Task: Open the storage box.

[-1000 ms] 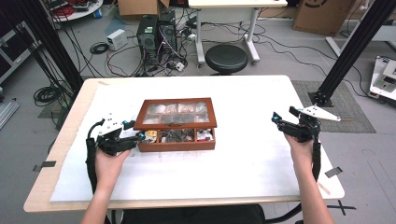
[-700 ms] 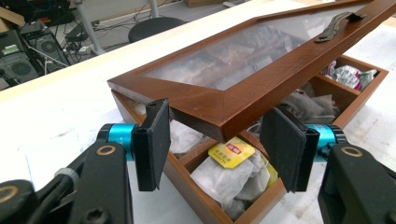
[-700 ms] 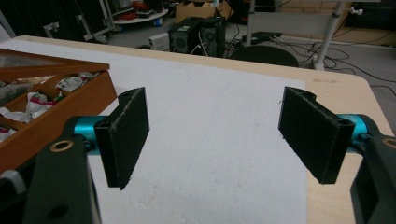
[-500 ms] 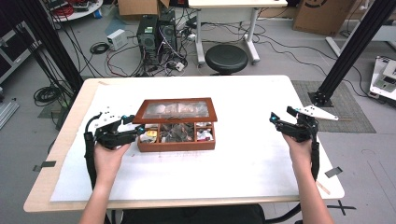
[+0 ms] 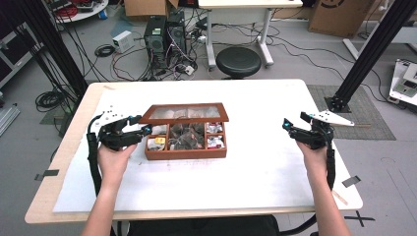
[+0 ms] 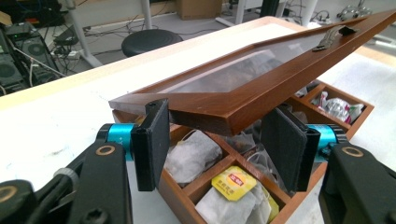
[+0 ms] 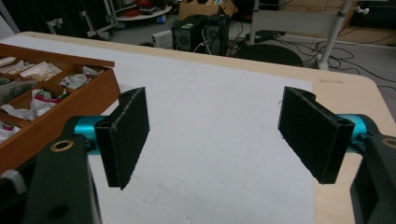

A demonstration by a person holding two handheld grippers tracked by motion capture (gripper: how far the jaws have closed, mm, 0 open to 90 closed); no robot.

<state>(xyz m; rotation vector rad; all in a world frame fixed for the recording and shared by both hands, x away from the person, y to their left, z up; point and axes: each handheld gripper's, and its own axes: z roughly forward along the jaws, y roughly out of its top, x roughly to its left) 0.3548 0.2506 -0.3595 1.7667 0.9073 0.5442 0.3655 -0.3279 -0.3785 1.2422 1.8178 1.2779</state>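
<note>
Lid (image 6: 243,88) of the tea box (image 5: 187,147) is raised at its left corner, where the left gripper (image 6: 219,144) sits with jaws half open beneath that corner, not clamped on it. Its hinge side lies along the far edge, so lifting is judged to swing it up and back. The right gripper (image 7: 224,130) is held wide and empty over the surface (image 5: 255,177), well apart to the box's right.

Your wooden tea box (image 5: 187,152) sits left of centre on the table (image 5: 255,177), nearer its far edge. Its glass-paned lid (image 5: 184,113) is raised at a tilt, showing compartments holding tea bags (image 6: 233,182).
</note>
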